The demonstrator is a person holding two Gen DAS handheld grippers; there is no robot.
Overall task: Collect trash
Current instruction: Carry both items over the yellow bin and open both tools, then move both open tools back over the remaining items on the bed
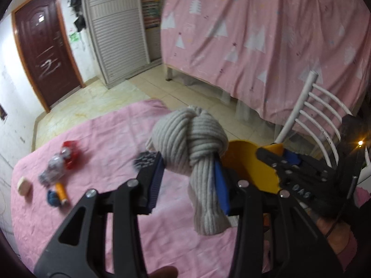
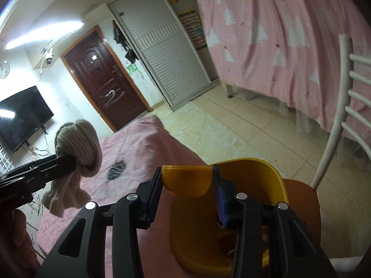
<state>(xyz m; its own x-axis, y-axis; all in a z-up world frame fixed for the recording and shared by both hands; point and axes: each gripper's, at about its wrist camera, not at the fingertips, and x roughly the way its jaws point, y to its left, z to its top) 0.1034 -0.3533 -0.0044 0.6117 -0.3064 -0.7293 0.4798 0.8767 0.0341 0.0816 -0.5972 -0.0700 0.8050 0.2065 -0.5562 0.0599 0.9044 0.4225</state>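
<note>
You have a knotted grey knit sock (image 1: 192, 148) clamped in your left tool (image 1: 189, 173), its blue pads (image 1: 220, 185) pinching the neck just under the knot, with the tail hanging free above the pink-covered worktop (image 1: 111, 208). Your right tool (image 2: 187, 185) is closed on the near rim of the yellow bin (image 2: 266, 185), one pad outside the wall and one inside. Taking the bin as your landmark: the sock hangs just beside it on its left, near rim height, and not yet over the opening.

To do this step well, I'd carry the knot across until it sits squarely above the bin's mouth before you let go. The loose tail is what will likely catch: if it drapes over the rim, the sock may slide out onto the cloth. So bring it in high enough that the tail clears the wall, then lower it until the tail is inside. Hold the bin steady and tilted toward the sock with your right tool; a light plastic bin gripped by one edge will probably twist if you bump it.

Further left of the bin, well apart from it, more pieces lie on the worktop: a crushed clear plastic bottle (image 1: 54, 166) with a red label, an orange tube (image 1: 61, 191), a blue scrap (image 1: 52, 198), a pale block (image 1: 23, 185) and a dark speckled sock (image 1: 145, 159) nearest the bin.
</note>
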